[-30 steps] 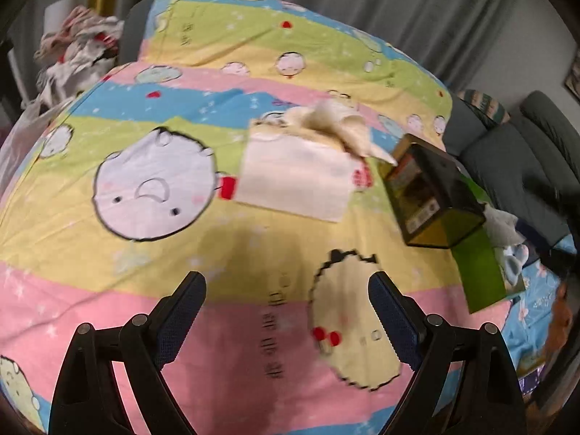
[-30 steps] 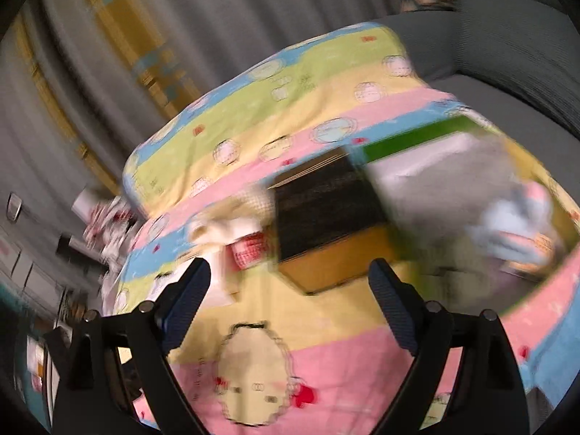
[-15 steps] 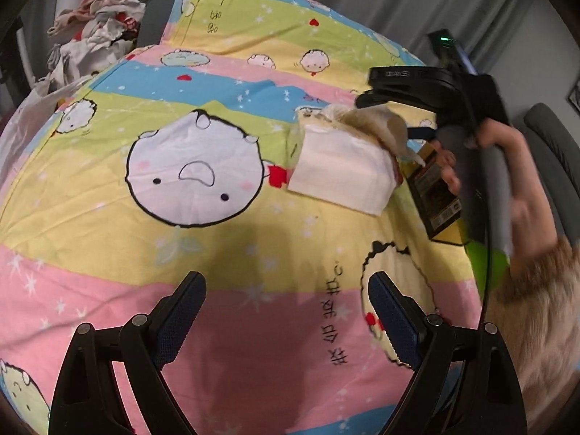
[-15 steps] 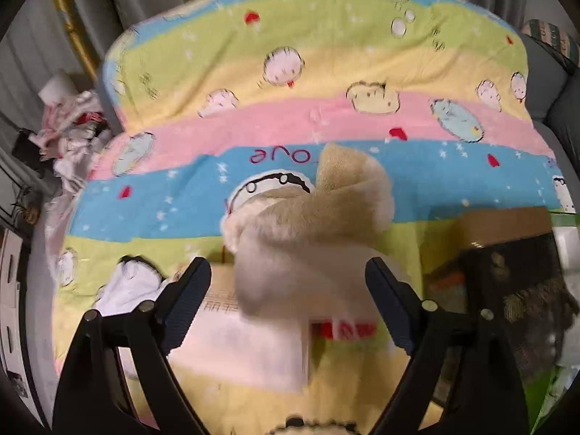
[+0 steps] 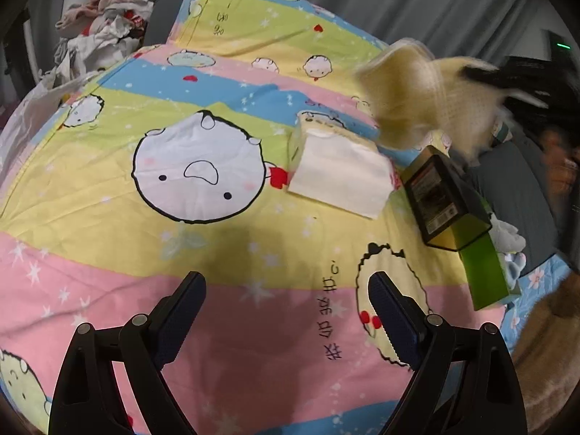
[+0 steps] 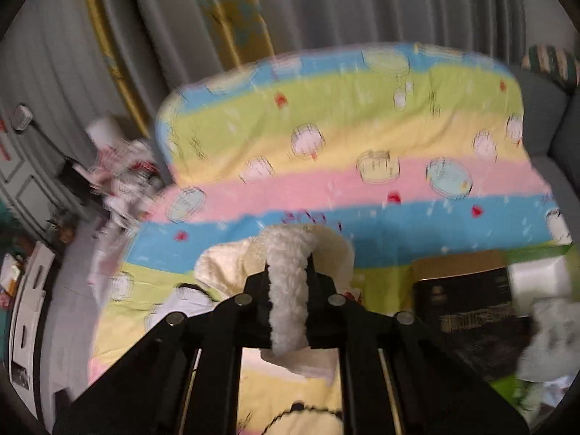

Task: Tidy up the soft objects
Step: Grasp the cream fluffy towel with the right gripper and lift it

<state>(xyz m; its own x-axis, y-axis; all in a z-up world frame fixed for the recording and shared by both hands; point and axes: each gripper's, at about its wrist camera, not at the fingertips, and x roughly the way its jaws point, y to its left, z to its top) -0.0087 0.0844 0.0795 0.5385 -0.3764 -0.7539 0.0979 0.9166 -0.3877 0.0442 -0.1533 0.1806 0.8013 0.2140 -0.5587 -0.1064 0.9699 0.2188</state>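
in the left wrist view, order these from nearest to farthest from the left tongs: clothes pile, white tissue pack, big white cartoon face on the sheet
From the left tongs:
1. Big white cartoon face, straight ahead, slightly left.
2. White tissue pack, ahead and to the right, just past the face.
3. Clothes pile, far upper left, beyond the sheet's edge.

Dim indoor light, with soft shadows on the blanket (image 5: 217,253) near the left gripper (image 5: 286,311). Fisheye bends the edges into dark corners. The right wrist view is motion-blurred; the fleece (image 5: 417,98) smears in the left view.
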